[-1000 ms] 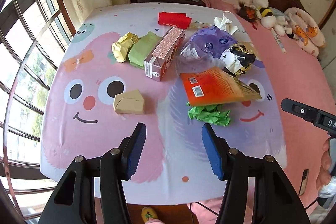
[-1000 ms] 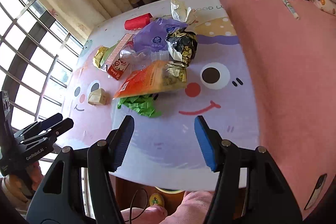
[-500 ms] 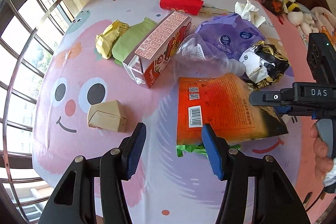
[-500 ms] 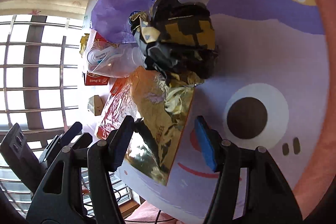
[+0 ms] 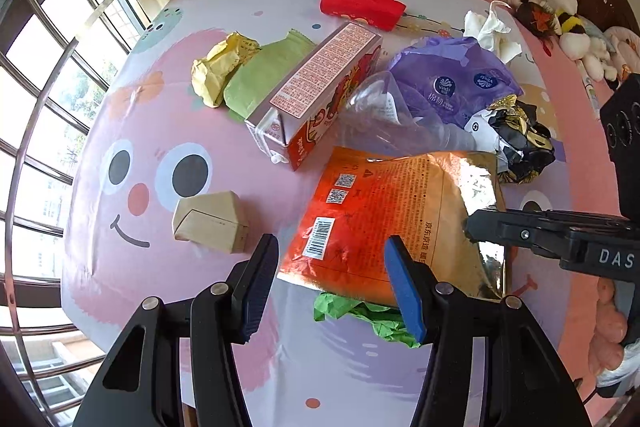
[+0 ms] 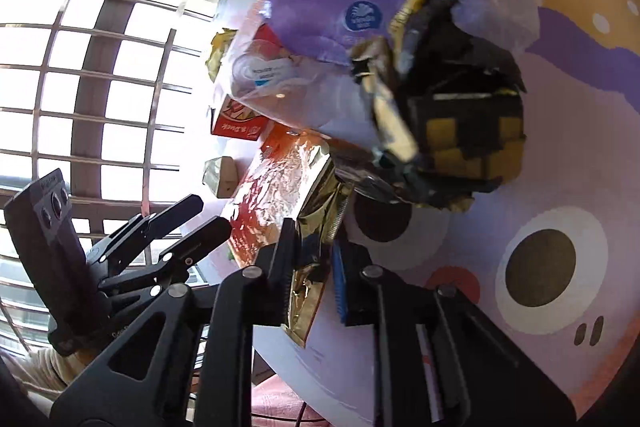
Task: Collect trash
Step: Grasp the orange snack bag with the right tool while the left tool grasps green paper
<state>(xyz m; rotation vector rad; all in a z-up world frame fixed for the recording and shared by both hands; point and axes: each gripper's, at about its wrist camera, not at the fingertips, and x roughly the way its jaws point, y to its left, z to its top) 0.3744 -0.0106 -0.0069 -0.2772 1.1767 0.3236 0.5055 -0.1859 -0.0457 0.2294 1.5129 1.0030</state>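
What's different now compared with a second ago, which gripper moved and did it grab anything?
The right gripper swung down to the trash pile and its jaws have just been closing, now shut on the foil edge of the orange snack bag. The left gripper came in closer above the same bag, jaws apart and holding nothing. The red-and-white carton, purple plastic bag and tan folded box lie as before.

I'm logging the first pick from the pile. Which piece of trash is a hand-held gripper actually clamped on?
The orange foil-lined snack bag: the right hand-held gripper has just closed on its gold edge. The other trash lies untouched.
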